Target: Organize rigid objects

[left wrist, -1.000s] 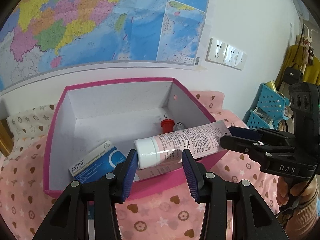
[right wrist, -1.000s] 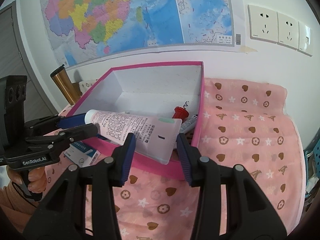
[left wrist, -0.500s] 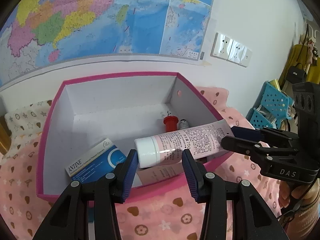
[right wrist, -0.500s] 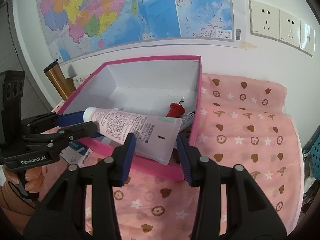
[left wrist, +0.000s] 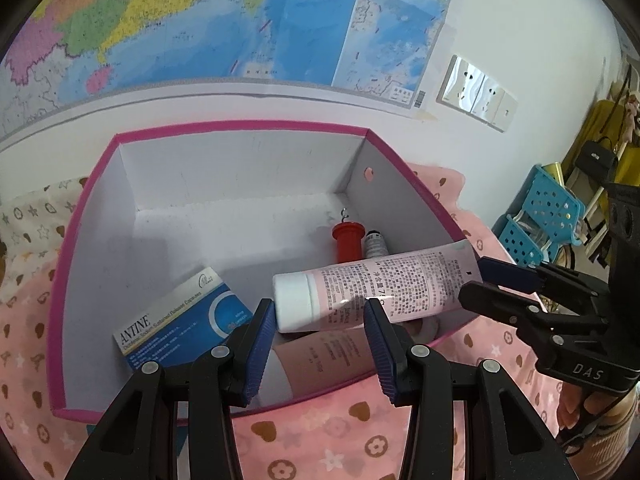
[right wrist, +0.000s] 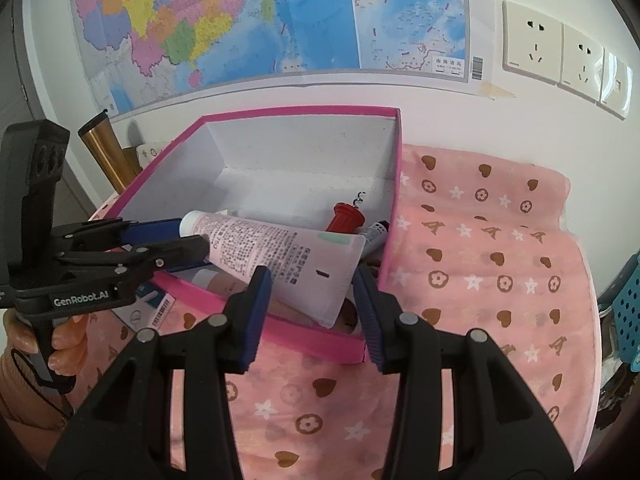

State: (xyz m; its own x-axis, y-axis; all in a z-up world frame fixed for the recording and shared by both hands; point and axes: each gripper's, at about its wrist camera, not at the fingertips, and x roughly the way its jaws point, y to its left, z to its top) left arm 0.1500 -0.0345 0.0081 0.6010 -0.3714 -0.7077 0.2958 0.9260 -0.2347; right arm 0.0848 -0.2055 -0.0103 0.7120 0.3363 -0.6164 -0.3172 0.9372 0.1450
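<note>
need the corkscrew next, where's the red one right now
In the pink box, far right corner in the left wrist view: red corkscrew beside a small dark-capped bottle.

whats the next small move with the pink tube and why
Probably lower the pink tube into the pink box, then let go. The left tool and right tool each clamp one end, and the tube is held level over the box's open inside, right of the blue carton.

Both wrist views close, angled down, sharing pink box (left wrist: 240, 130).
</note>
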